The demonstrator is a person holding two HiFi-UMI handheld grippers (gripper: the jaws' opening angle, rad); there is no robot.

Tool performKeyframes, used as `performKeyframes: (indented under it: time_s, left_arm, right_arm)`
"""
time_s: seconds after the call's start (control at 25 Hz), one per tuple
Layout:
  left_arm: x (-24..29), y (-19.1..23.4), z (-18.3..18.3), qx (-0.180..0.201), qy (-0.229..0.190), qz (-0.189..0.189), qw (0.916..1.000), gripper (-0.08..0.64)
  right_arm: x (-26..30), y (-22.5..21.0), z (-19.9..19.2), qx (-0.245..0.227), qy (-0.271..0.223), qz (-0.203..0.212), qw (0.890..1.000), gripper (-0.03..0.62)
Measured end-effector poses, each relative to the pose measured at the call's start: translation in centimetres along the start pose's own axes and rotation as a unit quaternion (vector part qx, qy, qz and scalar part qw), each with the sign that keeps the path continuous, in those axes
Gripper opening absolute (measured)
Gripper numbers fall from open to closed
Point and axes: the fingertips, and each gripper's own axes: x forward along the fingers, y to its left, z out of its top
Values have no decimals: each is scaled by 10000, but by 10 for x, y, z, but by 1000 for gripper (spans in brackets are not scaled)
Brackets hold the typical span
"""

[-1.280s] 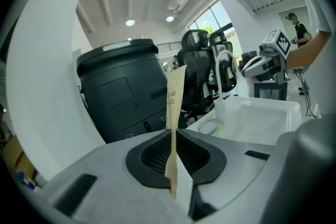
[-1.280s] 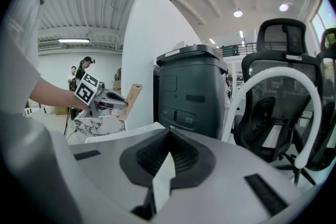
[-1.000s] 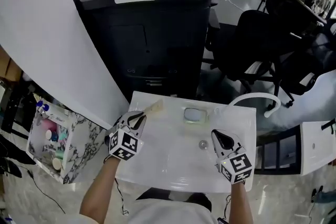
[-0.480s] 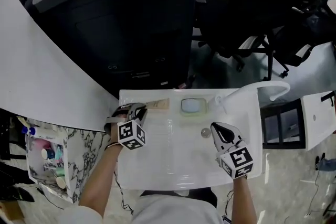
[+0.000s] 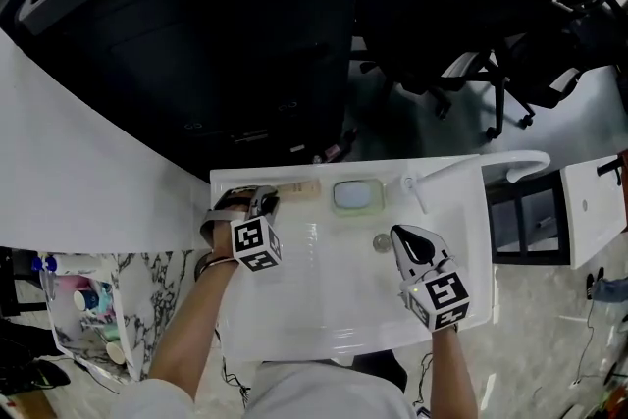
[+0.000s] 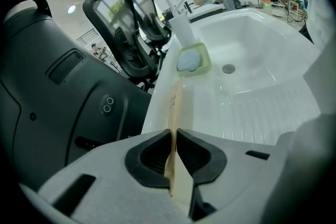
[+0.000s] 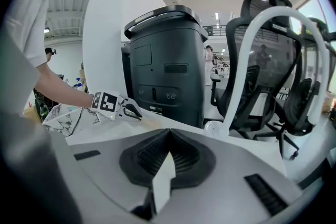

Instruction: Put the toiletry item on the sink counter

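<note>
The left gripper [image 5: 263,201] is clenched on the near end of a flat beige toiletry tube [image 5: 297,190], which reaches out along the far-left rim of the white sink counter [image 5: 294,334], its tip pointing at the soap dish [image 5: 355,195] just to the right. The right gripper [image 5: 412,245] hangs over the right side of the basin near the drain [image 5: 381,241], jaws pressed together with nothing between them, the white faucet [image 5: 491,164] beyond it

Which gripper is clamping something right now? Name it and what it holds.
The left gripper: its jaws are shut on the end of the beige toiletry item. The right gripper has its jaws together with nothing between them.
</note>
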Motion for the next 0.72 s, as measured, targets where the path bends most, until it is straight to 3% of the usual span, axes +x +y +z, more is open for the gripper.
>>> performKeyframes:
  time_s: [0.36, 0.48, 0.72]
  left_arm:
    - [5, -7, 3, -420, -134, -347, 9984, 66]
    - [-2, -5, 4, -953, -230, -391, 9944, 97]
    - [-26, -7, 5, -2104, -327, -328, 9765, 113]
  right_arm:
    - [-7, -13, -5, 24, -3, -9, 10000, -5]
    - [-10, -15, -5, -25, -34, 60, 10000, -5]
    - [-26, -29, 1, -32, -260, 134, 9996, -3]
